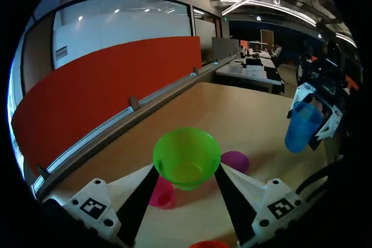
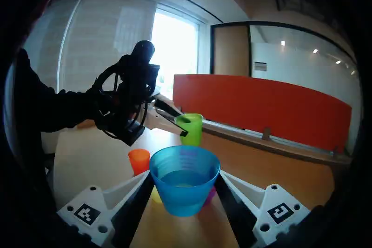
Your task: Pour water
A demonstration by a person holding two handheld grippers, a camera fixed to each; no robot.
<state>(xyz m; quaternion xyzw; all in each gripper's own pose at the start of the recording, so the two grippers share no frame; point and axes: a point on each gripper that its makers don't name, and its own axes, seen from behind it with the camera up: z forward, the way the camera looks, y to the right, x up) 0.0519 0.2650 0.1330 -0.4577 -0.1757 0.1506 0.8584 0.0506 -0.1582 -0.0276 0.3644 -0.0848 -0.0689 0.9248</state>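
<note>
Our right hand-held gripper [image 2: 185, 173] pinches the blue cup [image 2: 184, 194], upright, water showing inside. Our left hand-held gripper [image 1: 186, 166] pinches the green cup [image 1: 187, 155], upright, mouth open, seemingly empty. From the right hand-held gripper the green cup lies ahead, well apart, above the worktop [image 1: 242, 108]. We judge the blue cup must travel forward, then tip over that mouth.

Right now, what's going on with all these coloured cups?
A person holds a gripper in each hand. The left gripper clamps a green cup between its fingers, the right gripper a blue cup seemingly holding water. Both cups are roughly upright, lifted above the table, where a pink cup, a purple cup and an orange cup stand. No pouring yet.
</note>
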